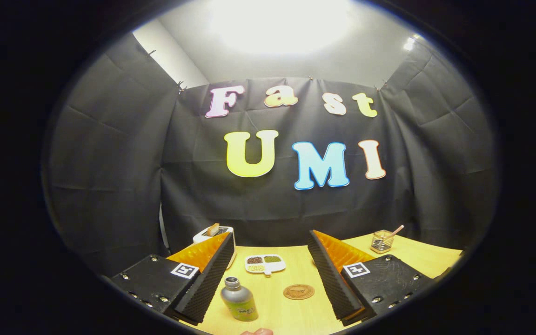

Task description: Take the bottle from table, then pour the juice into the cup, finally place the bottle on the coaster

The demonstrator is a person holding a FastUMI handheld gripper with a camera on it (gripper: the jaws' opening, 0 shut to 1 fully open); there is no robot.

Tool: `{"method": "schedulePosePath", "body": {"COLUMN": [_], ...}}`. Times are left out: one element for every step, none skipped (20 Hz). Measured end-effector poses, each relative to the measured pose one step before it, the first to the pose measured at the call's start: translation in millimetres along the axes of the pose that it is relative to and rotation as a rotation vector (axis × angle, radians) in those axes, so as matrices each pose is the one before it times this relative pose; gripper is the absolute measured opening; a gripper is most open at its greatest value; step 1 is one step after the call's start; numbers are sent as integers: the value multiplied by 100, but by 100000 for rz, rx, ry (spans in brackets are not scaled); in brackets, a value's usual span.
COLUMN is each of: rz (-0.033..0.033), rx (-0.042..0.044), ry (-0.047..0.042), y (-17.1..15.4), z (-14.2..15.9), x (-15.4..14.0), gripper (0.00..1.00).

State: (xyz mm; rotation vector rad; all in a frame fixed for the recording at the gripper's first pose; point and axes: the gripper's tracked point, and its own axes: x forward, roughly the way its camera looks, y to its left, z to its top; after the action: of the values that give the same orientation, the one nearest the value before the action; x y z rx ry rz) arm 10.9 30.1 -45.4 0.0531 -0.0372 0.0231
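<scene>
In the gripper view, the gripper (268,279) has its two fingers spread wide apart, gripping nothing, with a broad strip of the yellow wooden table (291,316) showing between them.

The bottle (238,298) stands in that gap, close to the inner face of the left finger (205,284) but apart from it. It is a short metal bottle with a silver neck and a green label, it leans slightly in this fisheye view, and it has no cap on its mouth.

The coaster (298,291), a round brown disc, lies flat on the table just to the right of the bottle, nearer the right finger (333,274), and the two are not touching.

Beyond the coaster and bottle, farther up the table, sits a white divided dish (264,264) holding dark, green and pale portions in its compartments.

Behind the left finger a white toaster (214,232) stands at the back of the table with a slice of bread poking from its top.

Beyond the right finger, near the far right corner of the table, is a small mesh holder (382,240) with a thin stick leaning out of it.

At the very near edge of the table a small pinkish rounded shape (257,331) pokes in; what it is cannot be told.
</scene>
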Motion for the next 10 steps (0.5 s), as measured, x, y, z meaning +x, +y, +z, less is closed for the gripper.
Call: {"method": "schedulePosePath", "body": {"rz": [1189,35,-108,348,580,515,191,135,369,698], "rx": [560,100,-455,-564,-592,-668,-606,-488,-200,142], "ry": [363,1058,1374,1373,978,746,910,992,881,777], "y": [608,248,264,418,566,406,327,235,378,437], "z": [-584,-611,-806,-603,-620,-395,-609,-646,-644,-550], "x": [160,132,237,182,148,179,174,197,199,289], "gripper": [97,97,97,97,97,98,97,97,97,97]}}
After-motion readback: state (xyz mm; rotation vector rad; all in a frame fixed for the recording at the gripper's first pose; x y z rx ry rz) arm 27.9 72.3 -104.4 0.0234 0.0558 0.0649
